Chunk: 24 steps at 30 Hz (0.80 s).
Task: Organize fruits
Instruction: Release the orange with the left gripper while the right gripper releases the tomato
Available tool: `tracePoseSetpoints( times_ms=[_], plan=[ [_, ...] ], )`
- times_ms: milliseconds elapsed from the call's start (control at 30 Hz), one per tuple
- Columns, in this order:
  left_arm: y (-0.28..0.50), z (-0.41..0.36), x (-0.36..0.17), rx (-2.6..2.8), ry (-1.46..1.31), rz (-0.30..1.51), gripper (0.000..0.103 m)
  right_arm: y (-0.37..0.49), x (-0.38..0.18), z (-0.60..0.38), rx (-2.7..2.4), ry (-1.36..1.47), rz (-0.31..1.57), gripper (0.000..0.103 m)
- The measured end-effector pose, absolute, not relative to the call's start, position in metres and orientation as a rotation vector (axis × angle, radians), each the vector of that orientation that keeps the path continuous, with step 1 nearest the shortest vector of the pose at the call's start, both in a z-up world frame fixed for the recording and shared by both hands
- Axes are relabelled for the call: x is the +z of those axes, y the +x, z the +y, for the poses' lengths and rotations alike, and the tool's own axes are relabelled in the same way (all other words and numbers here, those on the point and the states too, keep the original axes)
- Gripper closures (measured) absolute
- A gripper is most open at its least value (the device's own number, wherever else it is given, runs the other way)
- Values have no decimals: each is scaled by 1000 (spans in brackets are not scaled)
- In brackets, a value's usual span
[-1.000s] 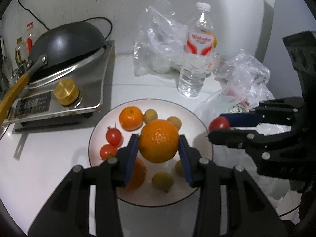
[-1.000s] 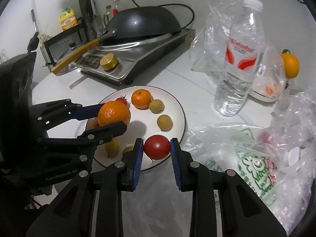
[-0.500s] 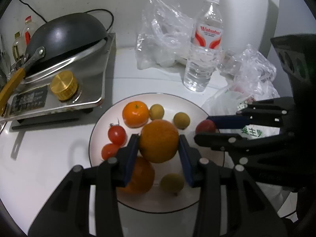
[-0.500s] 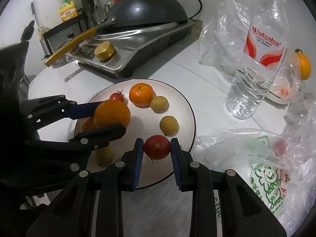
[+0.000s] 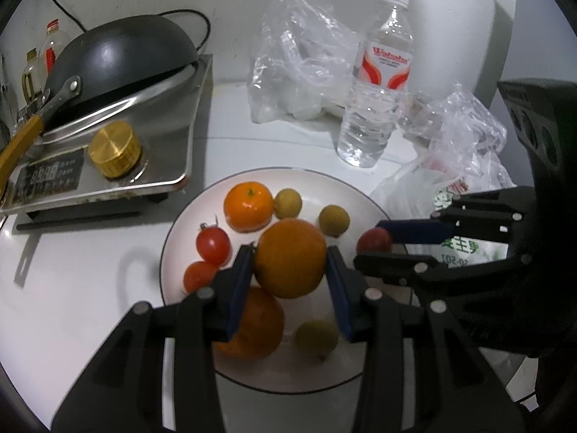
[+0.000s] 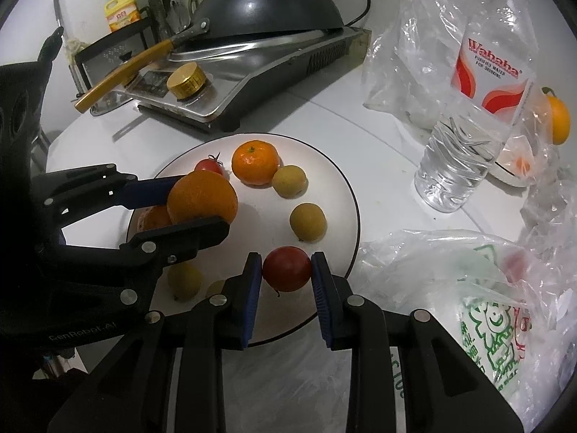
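White table (image 5: pixel 90 288): left gripper (image 5: pixel 290 278) clamps orange (image 5: pixel 290 258); right gripper (image 6: pixel 286 283) clamps tomato (image 6: pixel 287 269) over plate (image 6: pixel 339 187).

right gripper (image 6: pixel 286 279) lower with tomato (image 6: pixel 287 269), now over plate (image 6: pixel 335 173)

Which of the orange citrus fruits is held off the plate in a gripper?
The large orange clamped in the left gripper; the stemmed mandarin and the other orange lie on the plate.

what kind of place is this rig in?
Probably a home kitchen counter: a wok sits on a countertop cooker, oil bottles stand on a rack behind it, and a plate of fruit lies beside a water bottle and plastic bags.
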<state>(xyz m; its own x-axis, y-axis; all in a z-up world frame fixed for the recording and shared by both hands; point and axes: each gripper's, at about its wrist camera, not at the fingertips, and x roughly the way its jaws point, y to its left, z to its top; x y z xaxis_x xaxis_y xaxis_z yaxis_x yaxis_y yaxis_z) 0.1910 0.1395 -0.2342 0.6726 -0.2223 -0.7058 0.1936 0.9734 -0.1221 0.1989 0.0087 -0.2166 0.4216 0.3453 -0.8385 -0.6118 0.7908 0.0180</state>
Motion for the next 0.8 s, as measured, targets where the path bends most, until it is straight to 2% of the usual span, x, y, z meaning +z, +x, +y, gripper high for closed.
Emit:
tracePoseSetpoints(
  times_ms=[800],
  plan=[
    [153, 134, -198, -220, -7, 725, 60, 164, -177, -13, 561, -296, 885, 70]
  ],
)
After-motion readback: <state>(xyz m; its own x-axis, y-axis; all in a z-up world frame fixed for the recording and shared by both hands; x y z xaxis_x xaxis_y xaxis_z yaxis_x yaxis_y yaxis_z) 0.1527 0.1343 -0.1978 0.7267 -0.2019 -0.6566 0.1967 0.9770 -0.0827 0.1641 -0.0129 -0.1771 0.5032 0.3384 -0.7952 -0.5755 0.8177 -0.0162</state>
